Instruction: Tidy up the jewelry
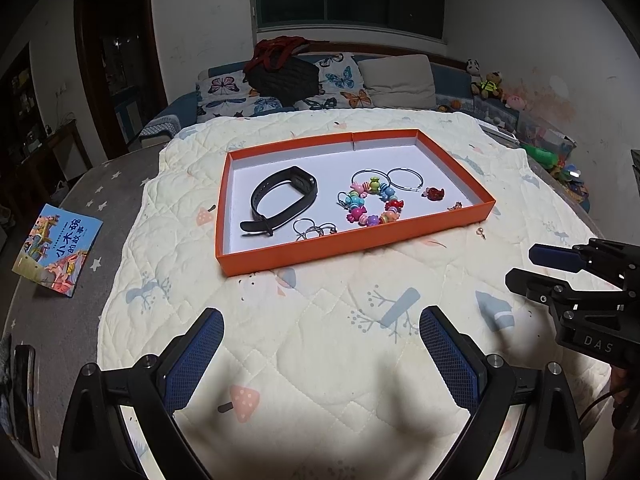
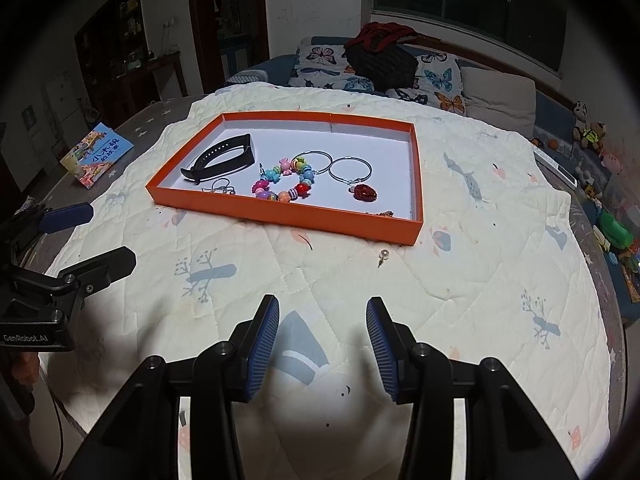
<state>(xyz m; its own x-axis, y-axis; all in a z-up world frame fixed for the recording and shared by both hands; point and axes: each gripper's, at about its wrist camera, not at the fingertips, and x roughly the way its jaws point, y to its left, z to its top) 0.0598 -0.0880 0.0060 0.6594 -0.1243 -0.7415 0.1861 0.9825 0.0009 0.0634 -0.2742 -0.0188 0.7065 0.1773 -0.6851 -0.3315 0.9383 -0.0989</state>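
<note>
An orange tray (image 1: 352, 249) (image 2: 280, 216) lies on the quilt. In it are a black wristband (image 1: 286, 196) (image 2: 224, 156), a colourful candy-bead bracelet (image 1: 374, 202) (image 2: 286, 182), silver hoop earrings (image 1: 405, 179) (image 2: 350, 170), small silver rings (image 1: 314, 229) (image 2: 220, 186), a red charm (image 1: 435, 193) (image 2: 365, 192) and a tiny gold piece (image 1: 455, 207). A small pearl earring (image 1: 481, 233) (image 2: 384, 256) lies on the quilt just outside the tray's near right corner. My left gripper (image 1: 320, 334) (image 2: 90, 236) is open and empty. My right gripper (image 2: 323, 326) (image 1: 520, 266) is open and empty, short of the earring.
A cream quilt (image 1: 320, 304) covers the round table. A children's book (image 1: 58, 250) (image 2: 96, 154) lies at the left edge. A phone (image 1: 24, 392) lies near the front left. A sofa with butterfly cushions (image 1: 320, 84) stands behind; toys (image 2: 612, 232) sit at the right.
</note>
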